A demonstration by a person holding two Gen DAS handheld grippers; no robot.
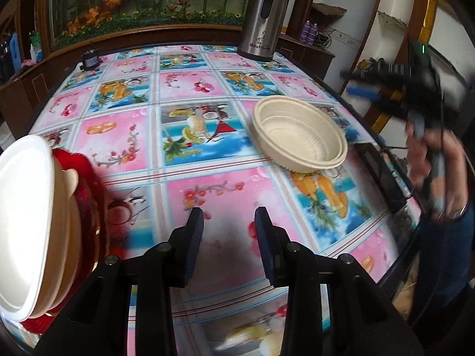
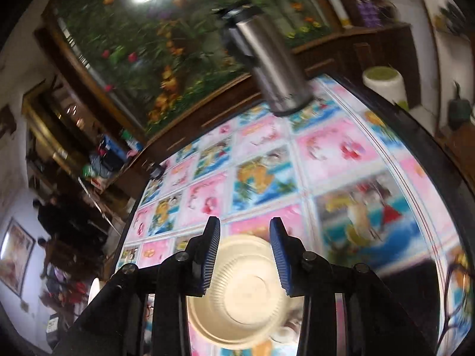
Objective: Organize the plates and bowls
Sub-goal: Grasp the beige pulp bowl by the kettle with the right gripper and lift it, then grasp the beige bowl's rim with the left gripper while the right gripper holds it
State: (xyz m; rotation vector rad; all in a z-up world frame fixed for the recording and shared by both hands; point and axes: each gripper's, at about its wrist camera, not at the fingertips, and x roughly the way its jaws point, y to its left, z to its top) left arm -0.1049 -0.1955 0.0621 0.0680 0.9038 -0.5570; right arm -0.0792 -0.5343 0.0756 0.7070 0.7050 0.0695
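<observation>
Bowls (image 1: pixel 299 136), cream-coloured and nested one inside another, sit on the flowered tablecloth (image 1: pixel 190 184) toward the right side of the table in the left wrist view, well apart from everything else on it. At the left edge of that view a second pile (image 1: pixel 32 225) of pale plates and bowls rests on a red dish (image 1: pixel 89 184), close beside the left gripper (image 1: pixel 229 246). That gripper hovers over a pink square of the cloth with its blue-padded jaws partly apart and nothing between them. In the right wrist view the nested bowls (image 2: pixel 246 293) appear directly below the right gripper (image 2: pixel 245 255), seen from above, with ribbed walls and a flat round base; the picture is smeared by motion. The right gripper's jaws stand partly apart, the pads clear of the bowl, gripping nothing. From the left wrist view the right gripper (image 1: pixel 394 80) shows as a dark blur above the table's right edge, held by a hand (image 1: pixel 439 160). A steel thermos jug (image 1: pixel 262 17) stands upright at the far side of the table, and a small dark jar (image 1: pixel 90 57) sits near the far left corner. Behind the table runs a wooden-framed panel of artificial flowers (image 1: pixel 133 3).
</observation>
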